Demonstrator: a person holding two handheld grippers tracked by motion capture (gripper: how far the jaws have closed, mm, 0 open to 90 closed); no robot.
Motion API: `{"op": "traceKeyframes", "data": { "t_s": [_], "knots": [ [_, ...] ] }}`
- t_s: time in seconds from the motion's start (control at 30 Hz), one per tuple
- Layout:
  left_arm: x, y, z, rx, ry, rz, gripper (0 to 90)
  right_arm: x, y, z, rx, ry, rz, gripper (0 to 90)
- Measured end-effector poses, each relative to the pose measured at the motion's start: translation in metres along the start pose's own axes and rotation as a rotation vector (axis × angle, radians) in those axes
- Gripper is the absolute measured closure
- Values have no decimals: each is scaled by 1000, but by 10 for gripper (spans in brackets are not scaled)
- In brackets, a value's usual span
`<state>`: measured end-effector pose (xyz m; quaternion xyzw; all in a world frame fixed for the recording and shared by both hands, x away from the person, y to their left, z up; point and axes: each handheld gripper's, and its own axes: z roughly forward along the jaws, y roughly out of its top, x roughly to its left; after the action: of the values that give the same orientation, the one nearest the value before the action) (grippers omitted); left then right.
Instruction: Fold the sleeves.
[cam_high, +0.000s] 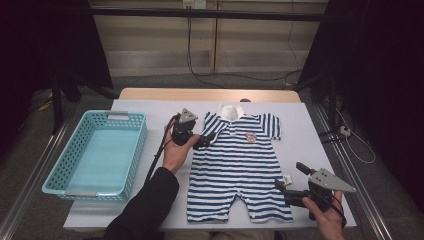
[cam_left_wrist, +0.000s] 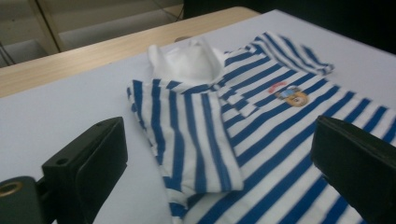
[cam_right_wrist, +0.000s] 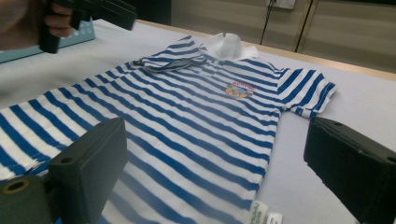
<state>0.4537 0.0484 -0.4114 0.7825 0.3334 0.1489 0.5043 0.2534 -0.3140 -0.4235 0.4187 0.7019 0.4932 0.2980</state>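
A blue-and-white striped baby romper (cam_high: 240, 165) with a white collar (cam_high: 229, 111) and a chest badge (cam_high: 249, 136) lies flat on the white sheet. Its left sleeve (cam_left_wrist: 187, 140) is folded in over the body; the other sleeve (cam_right_wrist: 306, 93) lies spread out. My left gripper (cam_high: 207, 140) hovers open just above the folded sleeve, with nothing pressed between its jaws (cam_left_wrist: 219, 163). At the garment's lower right edge my right gripper (cam_high: 290, 176) stands open over the striped cloth (cam_right_wrist: 187, 121) and grips nothing (cam_right_wrist: 215, 172). The left gripper (cam_right_wrist: 88, 14) also shows in the right gripper view, top left.
A turquoise plastic basket (cam_high: 135, 150) stands at the left of the sheet, with nothing in it. A small white label (cam_right_wrist: 261, 214) sticks out at the romper's side seam. The wooden table edge (cam_high: 210, 94) runs along the back, with cables on the floor beyond.
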Motion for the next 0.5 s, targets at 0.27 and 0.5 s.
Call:
{"op": "traceKeyframes", "data": {
  "t_s": [0.27, 0.5],
  "knots": [
    [-8, -9, -31, -47, -22, 27, 35, -9, 8, 13, 9, -25, 14, 58],
    [-18, -21, -53, -44, 5, 42, 33, -23, 15, 29, 33, -18, 25, 86]
  ]
}}
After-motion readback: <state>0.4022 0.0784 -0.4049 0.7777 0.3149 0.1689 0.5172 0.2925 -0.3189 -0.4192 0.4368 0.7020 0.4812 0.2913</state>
